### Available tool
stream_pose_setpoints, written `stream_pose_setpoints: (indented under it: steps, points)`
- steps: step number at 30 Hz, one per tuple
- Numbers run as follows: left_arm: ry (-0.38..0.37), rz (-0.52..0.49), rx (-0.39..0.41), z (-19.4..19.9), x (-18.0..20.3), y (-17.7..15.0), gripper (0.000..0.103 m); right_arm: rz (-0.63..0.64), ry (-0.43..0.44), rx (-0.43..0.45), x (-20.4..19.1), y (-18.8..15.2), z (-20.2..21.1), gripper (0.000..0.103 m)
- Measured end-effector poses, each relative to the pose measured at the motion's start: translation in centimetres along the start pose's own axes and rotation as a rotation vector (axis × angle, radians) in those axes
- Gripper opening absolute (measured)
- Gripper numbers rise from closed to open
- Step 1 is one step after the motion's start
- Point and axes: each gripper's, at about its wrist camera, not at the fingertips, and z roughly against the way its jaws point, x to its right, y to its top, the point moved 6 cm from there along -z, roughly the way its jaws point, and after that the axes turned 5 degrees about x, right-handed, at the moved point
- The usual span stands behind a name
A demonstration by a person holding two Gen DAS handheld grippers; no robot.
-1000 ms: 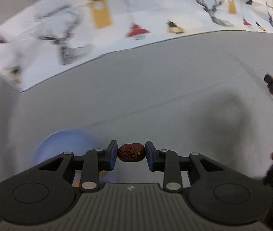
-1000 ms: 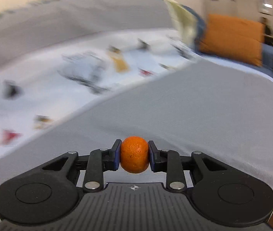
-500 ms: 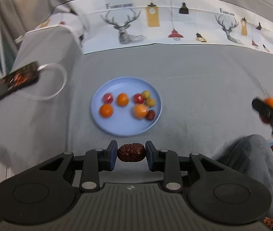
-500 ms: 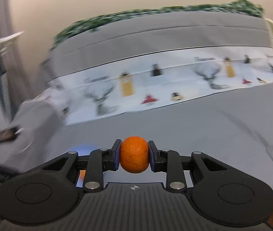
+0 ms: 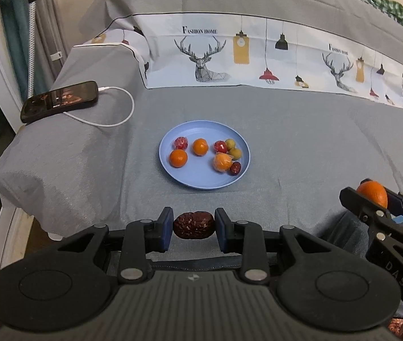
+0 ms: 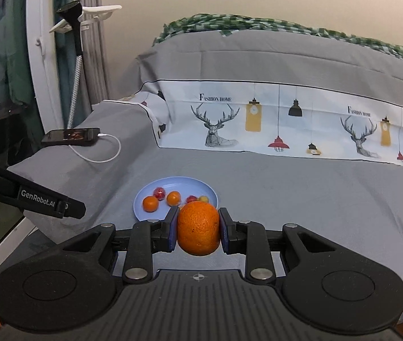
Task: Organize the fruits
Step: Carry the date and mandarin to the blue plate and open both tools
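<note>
Above the grey bed (image 5: 315, 142), my left hand-held gripper (image 5: 194, 225) pinches a wrinkled red date (image 5: 193, 224) while my right hand-held gripper (image 6: 198, 228) clamps an orange (image 6: 198, 228), both held short of the blue plate (image 5: 201, 182) where seven small fruits already lie. The plate sits on soft bedding near the bed's edge, so I judge a heavy set-down could tip it, and the round orange may roll off once released.
</note>
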Motion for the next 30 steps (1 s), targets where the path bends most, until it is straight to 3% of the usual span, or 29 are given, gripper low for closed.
stream_pose_setpoints:
  steps: [17, 30]
  points:
    - [0.006, -0.012, -0.046, -2.3, -0.2, 0.5, 0.035, 0.027, 0.002, -0.06, -0.6, -0.6, -2.2, 0.03]
    - [0.009, -0.005, -0.109, -6.6, -1.1, 1.2, 0.035, 0.081, 0.013, -0.11, -1.5, -0.9, -5.5, 0.03]
